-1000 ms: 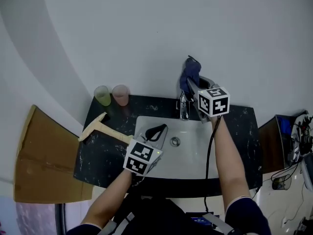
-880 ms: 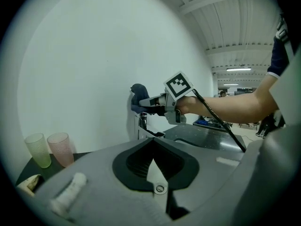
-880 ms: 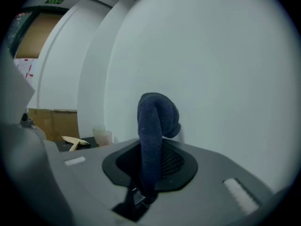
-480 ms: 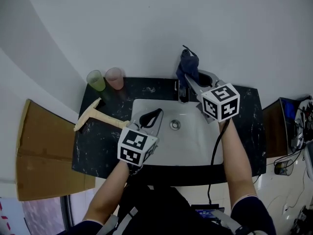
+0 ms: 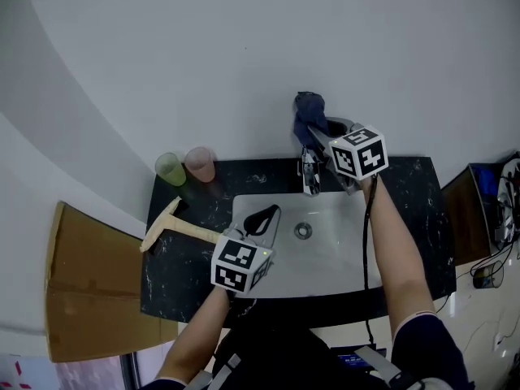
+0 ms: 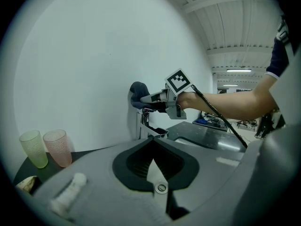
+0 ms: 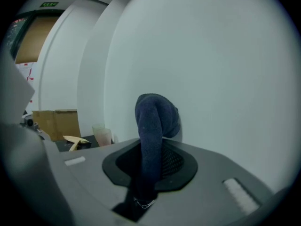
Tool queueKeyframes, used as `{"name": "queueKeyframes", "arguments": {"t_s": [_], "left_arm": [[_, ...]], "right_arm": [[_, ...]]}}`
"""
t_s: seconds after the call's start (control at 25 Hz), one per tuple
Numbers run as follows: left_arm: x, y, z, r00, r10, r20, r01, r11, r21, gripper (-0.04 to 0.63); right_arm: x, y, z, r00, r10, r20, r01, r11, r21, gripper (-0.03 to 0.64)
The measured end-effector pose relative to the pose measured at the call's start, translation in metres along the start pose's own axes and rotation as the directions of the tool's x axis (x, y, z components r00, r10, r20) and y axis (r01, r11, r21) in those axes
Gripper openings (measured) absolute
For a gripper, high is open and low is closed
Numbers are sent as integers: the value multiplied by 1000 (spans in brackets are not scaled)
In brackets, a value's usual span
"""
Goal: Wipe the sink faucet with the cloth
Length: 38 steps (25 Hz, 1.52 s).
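The chrome faucet [image 5: 309, 174] stands at the back of the white sink [image 5: 341, 258]. My right gripper [image 5: 314, 135] is shut on a dark blue cloth [image 5: 309, 114], which it holds just above and behind the faucet's top, close to the wall. From the left gripper view the cloth [image 6: 138, 92] bunches over the faucet [image 6: 146, 124]; I cannot tell if they touch. In the right gripper view the cloth [image 7: 153, 121] rises out of the closed jaws and hides the faucet. My left gripper [image 5: 262, 218] hovers over the basin's left side, shut and empty.
A green cup [image 5: 170, 169] and a pink cup [image 5: 200, 163] stand at the back left of the dark counter [image 5: 406, 210]. A wooden T-shaped tool [image 5: 175, 223] lies left of the sink. Cardboard [image 5: 89, 299] leans beside the counter. The drain [image 5: 303, 231] sits mid-basin.
The right gripper with the cloth shifted a little and sits again just above the faucet. The left gripper stayed over the basin. The head camera's aim moved.
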<state>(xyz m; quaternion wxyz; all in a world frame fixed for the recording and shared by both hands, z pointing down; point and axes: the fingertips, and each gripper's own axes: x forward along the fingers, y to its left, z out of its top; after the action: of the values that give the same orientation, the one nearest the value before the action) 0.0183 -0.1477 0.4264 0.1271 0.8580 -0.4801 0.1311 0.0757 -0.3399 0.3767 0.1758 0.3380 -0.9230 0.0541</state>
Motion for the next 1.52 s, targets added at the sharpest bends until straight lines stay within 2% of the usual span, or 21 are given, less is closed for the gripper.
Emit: {"name": "queueKeyframes", "arguments": {"t_s": [0.2,0.4,0.68,0.92,1.2,1.52], "left_arm": [[6,2,5,1000,-30,4,30,999,18,3],[7,-5,-1,996,-93,-8,93,996,17,3],[8,-4,-2,983,-185,9,185,983,13,3],[10,2,2,968,-249,37,249,968,0,2],[12,4,-11,973,-231,-5,231,973,-1,2],[20,0,-25,984,-172,-50,171,985,-22,2]], "right_arm": [[-12,7,0,1000,4,23,-4,1000,20,67],[-39,29,-12,999,-18,30,17,1000,17,67],[-82,65,-27,993,-103,57,98,992,76,67],[-85,93,-55,990,-142,15,139,982,126,67],[-59,70,-77,991,-130,-17,131,979,155,67],[-30,43,-77,999,-38,1,38,993,116,71]]}}
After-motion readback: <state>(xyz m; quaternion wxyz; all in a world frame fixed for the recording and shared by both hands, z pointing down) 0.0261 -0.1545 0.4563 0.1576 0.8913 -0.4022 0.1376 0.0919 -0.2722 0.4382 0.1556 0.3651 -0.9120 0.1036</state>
